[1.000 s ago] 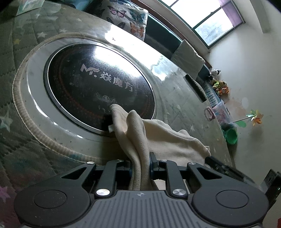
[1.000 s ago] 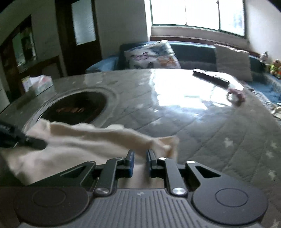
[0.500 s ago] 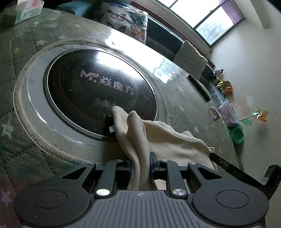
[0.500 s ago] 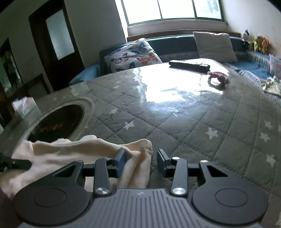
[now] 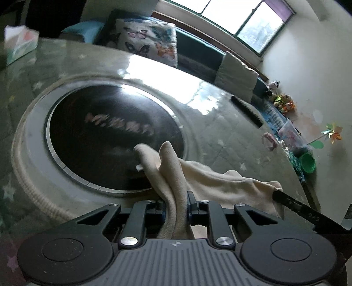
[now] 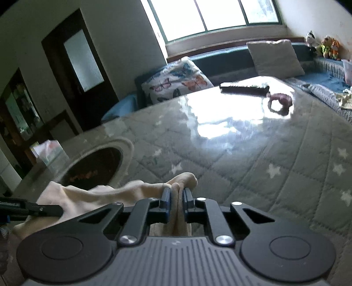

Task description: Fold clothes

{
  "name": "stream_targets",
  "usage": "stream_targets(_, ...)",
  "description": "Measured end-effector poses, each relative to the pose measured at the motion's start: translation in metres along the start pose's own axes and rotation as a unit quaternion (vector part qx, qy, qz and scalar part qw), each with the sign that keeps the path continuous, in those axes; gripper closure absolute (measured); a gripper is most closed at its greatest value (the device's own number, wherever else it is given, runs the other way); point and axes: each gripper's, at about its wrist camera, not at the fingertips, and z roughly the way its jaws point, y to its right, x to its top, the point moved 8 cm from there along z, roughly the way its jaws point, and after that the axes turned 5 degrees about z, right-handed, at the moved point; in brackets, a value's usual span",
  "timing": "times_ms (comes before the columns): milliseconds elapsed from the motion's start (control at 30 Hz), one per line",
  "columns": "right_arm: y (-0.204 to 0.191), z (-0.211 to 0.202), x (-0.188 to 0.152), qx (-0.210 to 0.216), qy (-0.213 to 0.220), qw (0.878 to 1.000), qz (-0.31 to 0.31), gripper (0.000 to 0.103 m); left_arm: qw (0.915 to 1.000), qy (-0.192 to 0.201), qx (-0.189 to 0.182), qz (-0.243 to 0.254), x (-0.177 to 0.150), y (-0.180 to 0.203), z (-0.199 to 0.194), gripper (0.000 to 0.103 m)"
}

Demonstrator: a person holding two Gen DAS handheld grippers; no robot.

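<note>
Left gripper (image 5: 176, 205) closing on cream garment (image 5: 209, 178) | right gripper (image 6: 176, 198) closing on it

Quilted table (image 6: 275, 154) bears remote (image 6: 244, 89), tissue box (image 5: 19, 44).

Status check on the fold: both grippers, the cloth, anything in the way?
Left gripper clamped on cream cloth. Right gripper closing on its other end. Remote and pink ring far off, clear.

window (image 6: 216, 15) backlight, tabletop (image 6: 231, 125) glare, motion blur
</note>
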Motion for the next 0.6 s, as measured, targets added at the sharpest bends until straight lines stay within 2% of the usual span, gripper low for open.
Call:
stream_targets(167, 0.012, -0.015, 0.021, -0.009, 0.026, 1.000, -0.003, 0.093, 0.9994, -0.003, -0.007, 0.034, 0.017, 0.032, 0.016, 0.086)
stream_targets(600, 0.080, -0.037, 0.072, -0.084, 0.072, 0.994, 0.004, 0.093, 0.9936, -0.014, -0.036, 0.107, 0.059, 0.121, 0.089, 0.086)
